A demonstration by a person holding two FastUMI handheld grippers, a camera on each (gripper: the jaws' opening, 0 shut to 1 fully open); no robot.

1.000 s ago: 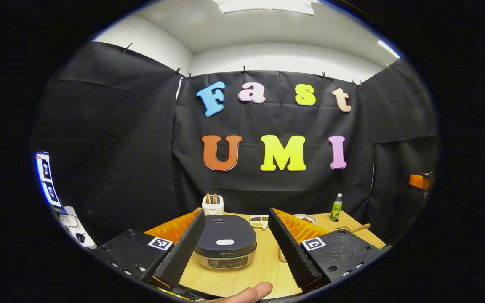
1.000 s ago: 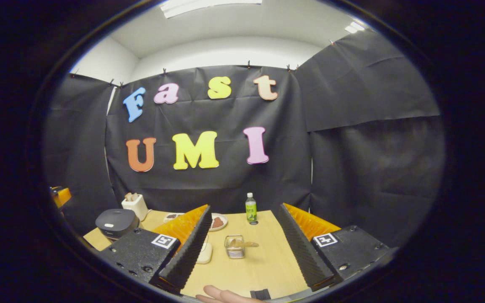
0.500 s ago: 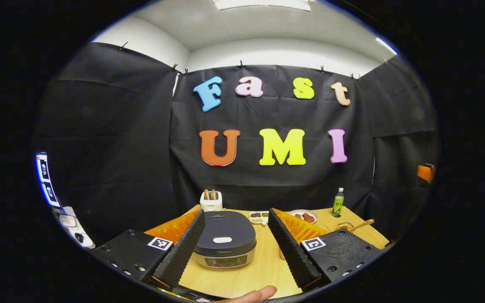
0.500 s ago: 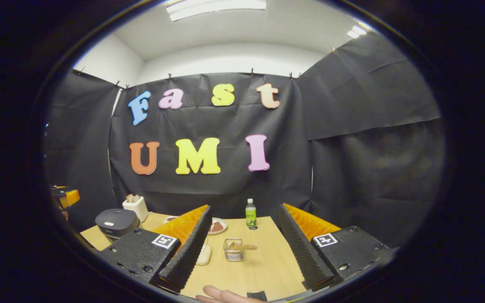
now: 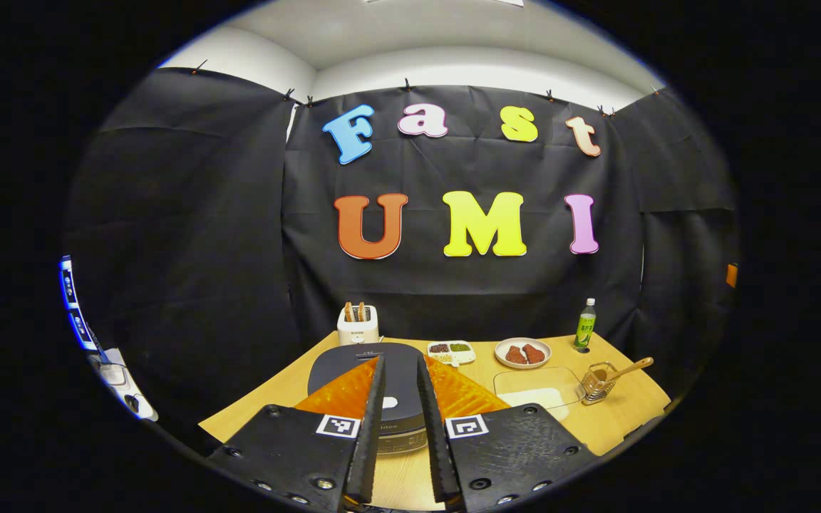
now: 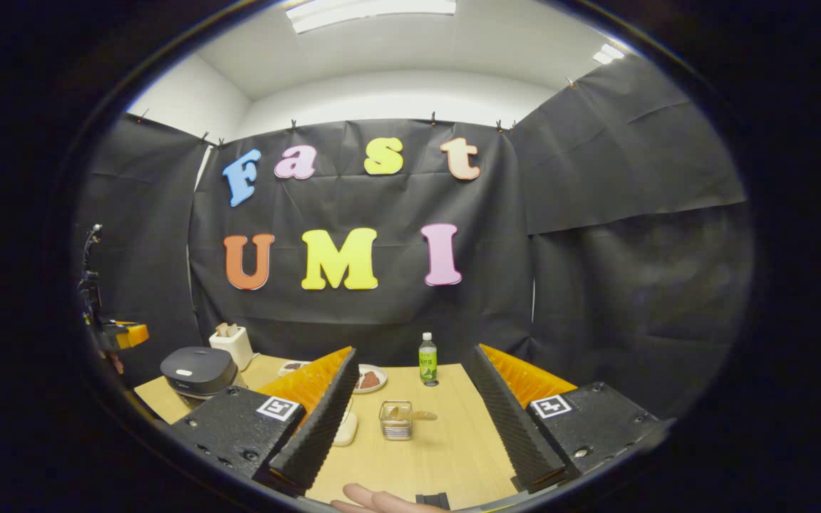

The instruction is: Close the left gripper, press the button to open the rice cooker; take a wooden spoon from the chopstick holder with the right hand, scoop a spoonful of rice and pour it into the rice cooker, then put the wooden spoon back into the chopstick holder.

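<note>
The dark rice cooker (image 5: 400,381) sits closed on the wooden table (image 5: 617,420), straight ahead of my left gripper (image 5: 400,360). That gripper is shut to a narrow slit, holds nothing, and hovers short of the lid. The lid's white button (image 5: 389,402) shows through the slit. A wire chopstick holder (image 5: 598,381) at the right holds the wooden spoon (image 5: 628,368). My right gripper (image 6: 414,350) is open, with the holder (image 6: 396,419) and the spoon (image 6: 414,413) on the table between its fingers, farther off. The rice cooker (image 6: 198,370) stands to its left.
A white toaster (image 5: 358,329) stands behind the cooker. A divided dish (image 5: 451,350), a plate of meat (image 5: 522,353) and a green bottle (image 5: 584,324) line the back. A clear tray with something white (image 5: 535,393) lies beside the holder. A fingertip (image 6: 375,499) shows at the bottom.
My left gripper's fingers have drawn together from wide open to a narrow slit, and its view now looks down on more of the table. The right gripper has hardly moved.
</note>
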